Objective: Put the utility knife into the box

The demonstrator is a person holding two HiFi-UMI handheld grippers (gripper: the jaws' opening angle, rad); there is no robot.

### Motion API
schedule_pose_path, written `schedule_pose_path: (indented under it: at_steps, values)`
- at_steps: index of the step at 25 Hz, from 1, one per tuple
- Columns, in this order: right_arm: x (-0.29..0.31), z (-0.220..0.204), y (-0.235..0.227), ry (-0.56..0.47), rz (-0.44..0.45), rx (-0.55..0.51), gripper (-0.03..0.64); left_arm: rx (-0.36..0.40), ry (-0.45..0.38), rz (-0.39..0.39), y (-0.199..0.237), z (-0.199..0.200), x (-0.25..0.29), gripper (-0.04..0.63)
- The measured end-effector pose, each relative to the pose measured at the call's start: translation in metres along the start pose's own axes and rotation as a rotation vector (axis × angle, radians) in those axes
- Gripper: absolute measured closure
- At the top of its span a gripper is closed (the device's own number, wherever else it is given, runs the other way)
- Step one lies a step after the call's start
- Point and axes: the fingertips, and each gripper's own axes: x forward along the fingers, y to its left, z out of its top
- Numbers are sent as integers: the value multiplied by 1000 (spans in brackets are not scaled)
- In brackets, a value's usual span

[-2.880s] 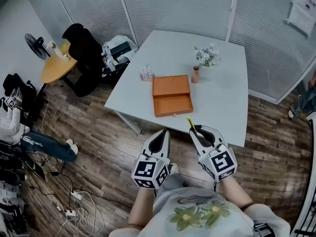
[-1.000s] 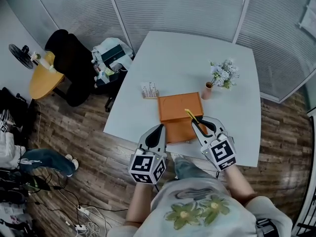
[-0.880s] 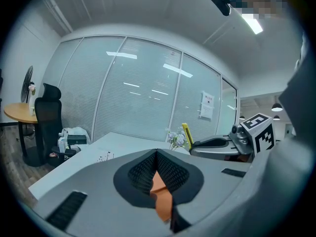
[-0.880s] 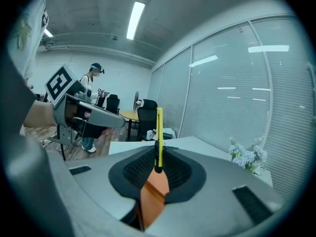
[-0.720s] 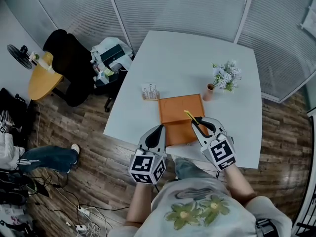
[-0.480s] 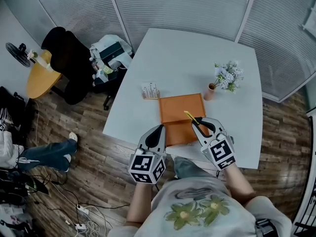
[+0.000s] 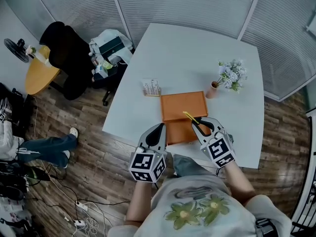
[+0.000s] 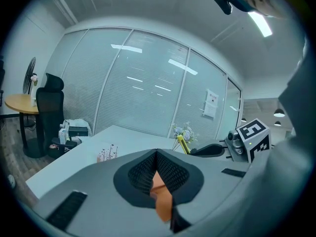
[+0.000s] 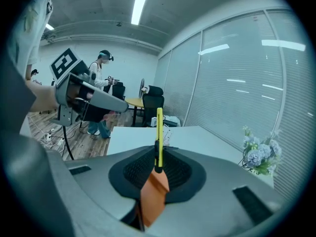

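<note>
An open orange box (image 7: 183, 106) lies on the white table (image 7: 187, 53), its lid flat behind the tray. My right gripper (image 7: 198, 123) hangs over the tray's right part, shut on a yellow utility knife (image 7: 189, 117) that sticks out forward and up. In the right gripper view the knife (image 9: 159, 130) stands upright between the shut jaws of my right gripper (image 9: 158, 166), with the orange box (image 9: 152, 197) below. My left gripper (image 7: 159, 129) is at the box's near left corner, jaws together and nothing in them. Past the tips of my left gripper (image 8: 157, 153) in the left gripper view, the box (image 8: 163, 204) shows.
A small vase of flowers (image 7: 230, 76) stands right of the box. A little rack of vials (image 7: 151, 88) sits at its far left. Left of the table are a black chair (image 7: 69, 48), a round yellow table (image 7: 37, 73), a seated person (image 7: 34, 144) and floor cables.
Both grippers have come forward from short of the table to over its near edge. The right one, still holding the knife, has sunk toward the box's tray.
</note>
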Motion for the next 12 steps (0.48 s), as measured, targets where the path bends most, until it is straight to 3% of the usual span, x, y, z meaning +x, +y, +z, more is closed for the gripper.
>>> schedule_pose_path:
  at_steps: [12]
  values:
    - [16,-24,11,83,61,-59,560,-12,29,12,6,-11,4,595]
